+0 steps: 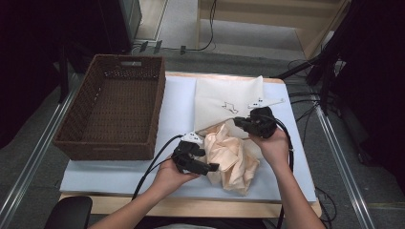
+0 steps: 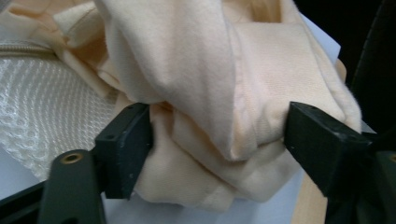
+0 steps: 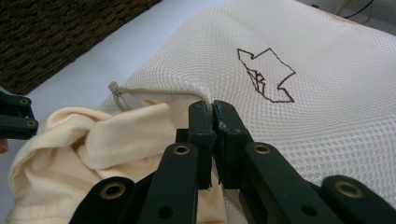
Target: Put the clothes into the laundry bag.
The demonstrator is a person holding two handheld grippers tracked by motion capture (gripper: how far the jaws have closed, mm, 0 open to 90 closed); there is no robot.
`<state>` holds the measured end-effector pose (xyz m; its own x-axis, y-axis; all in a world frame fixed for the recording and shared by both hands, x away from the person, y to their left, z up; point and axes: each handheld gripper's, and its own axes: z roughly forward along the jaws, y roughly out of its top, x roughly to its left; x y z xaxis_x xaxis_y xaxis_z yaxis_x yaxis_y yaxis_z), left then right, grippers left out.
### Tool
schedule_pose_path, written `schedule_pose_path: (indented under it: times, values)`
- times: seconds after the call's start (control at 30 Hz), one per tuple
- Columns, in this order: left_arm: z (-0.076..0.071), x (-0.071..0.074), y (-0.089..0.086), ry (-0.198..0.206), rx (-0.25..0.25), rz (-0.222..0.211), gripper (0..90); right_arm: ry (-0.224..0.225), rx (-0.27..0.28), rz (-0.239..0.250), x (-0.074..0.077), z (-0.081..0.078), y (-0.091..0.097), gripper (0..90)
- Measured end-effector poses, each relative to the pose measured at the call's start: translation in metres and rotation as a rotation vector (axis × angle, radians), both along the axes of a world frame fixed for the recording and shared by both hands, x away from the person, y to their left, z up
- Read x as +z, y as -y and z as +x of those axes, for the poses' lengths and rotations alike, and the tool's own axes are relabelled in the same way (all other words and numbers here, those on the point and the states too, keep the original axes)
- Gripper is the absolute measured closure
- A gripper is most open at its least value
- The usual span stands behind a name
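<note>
White sheeting covers the table (image 1: 119,174), and we take the mesh bag (image 1: 224,102) as our landmark, lying flat mid-table. Left of the bag sits a brown basket (image 1: 112,107). At the bag's near edge, spilling from its mouth, we see the peach cloth (image 1: 234,155) bunched up. Our right gripper (image 3: 213,108) is pinched tight on the bag's rim, just below its stitched outline. Our left gripper (image 2: 217,130), on the near side of the bag, has jaws set wide around a fold of cloth, both pads against it.
</note>
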<state>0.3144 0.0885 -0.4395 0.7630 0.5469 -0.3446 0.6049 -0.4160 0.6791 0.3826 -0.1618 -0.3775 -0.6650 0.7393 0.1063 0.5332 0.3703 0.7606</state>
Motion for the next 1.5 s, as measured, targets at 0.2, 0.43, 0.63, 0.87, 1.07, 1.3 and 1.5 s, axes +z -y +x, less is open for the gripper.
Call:
schedule_pose_path:
  times: [0.2, 0.43, 0.63, 0.87, 1.07, 1.3, 1.5]
  values:
    - [0.002, -0.007, 0.004, 0.009, -0.018, 0.048, 40.3, -0.001, 0.004, -0.004, 0.000, 0.000, -0.002, 87.9]
    - [0.004, -0.011, 0.006, 0.011, -0.021, 0.052, 57.9, 0.001, 0.007, -0.008, -0.001, -0.001, -0.003, 87.9]
    - [0.007, -0.013, 0.004, 0.020, -0.032, 0.035, 74.2, -0.003, 0.006, -0.006, -0.001, -0.001, -0.003, 88.0]
    - [0.011, -0.007, 0.004, 0.022, -0.034, 0.018, 76.4, 0.004, 0.013, 0.000, 0.001, -0.003, -0.005, 88.1]
    - [0.015, 0.003, 0.010, 0.034, -0.036, 0.018, 76.8, 0.004, 0.016, -0.001, 0.002, -0.004, -0.006, 88.1]
    - [0.027, 0.017, 0.019, 0.066, -0.042, 0.015, 77.1, 0.008, 0.019, 0.018, 0.005, -0.005, -0.006, 88.1]
    - [0.042, 0.021, 0.035, 0.035, -0.061, 0.029, 77.1, 0.011, 0.021, 0.023, 0.007, -0.007, -0.007, 88.1]
